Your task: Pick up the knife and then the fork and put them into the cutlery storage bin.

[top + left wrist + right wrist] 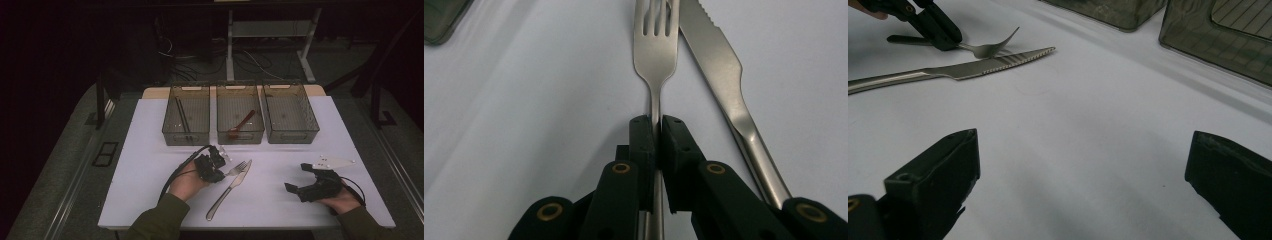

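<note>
Left gripper (657,125) clamps the fork (654,55) by its neck, on the white table (280,200) beside the knife (724,85); right gripper (1083,165) rests agape. Fork not yet lifted; binning remains, judging by the three bins (290,132).

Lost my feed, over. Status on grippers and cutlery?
Left gripper shut on fork handle. Right gripper open, idle. Knife lies close beside fork, may get nudged.

The fork (655,55) and knife (719,70) look like polished metal, glossy and smooth, the knife's edge serrated. The bench (150,150) has a matt white top. The three bins (240,114) look like smoky translucent plastic. The left tongs (657,130) are matt black.
</note>
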Demonstrator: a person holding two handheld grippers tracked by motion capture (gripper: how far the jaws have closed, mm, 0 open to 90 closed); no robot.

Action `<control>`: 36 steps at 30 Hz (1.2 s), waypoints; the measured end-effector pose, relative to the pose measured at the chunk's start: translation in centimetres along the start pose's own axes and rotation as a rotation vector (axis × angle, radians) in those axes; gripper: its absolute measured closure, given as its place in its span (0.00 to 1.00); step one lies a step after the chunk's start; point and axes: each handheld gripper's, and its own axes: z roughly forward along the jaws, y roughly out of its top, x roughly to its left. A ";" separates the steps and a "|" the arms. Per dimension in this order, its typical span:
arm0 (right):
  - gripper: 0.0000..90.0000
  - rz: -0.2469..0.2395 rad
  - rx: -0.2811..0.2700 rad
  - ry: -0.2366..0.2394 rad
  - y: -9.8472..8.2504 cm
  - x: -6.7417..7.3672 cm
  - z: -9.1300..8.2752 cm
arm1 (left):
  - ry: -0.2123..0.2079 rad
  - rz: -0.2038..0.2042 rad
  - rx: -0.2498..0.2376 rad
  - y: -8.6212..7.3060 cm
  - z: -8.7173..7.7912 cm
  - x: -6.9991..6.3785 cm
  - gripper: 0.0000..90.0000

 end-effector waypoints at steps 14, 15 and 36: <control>0.02 -0.001 -0.003 0.004 0.0 0.0 0.0 | -0.033 -0.043 -0.028 -0.2 -0.3 0.5 0.94; 0.02 0.000 -0.003 0.004 0.0 0.0 0.0 | -0.029 -0.045 -0.048 -0.2 -0.5 0.5 0.94; 0.29 0.087 -0.122 0.137 3.9 1.2 -0.7 | -0.037 -0.045 -0.486 0.1 -5.3 -0.9 0.94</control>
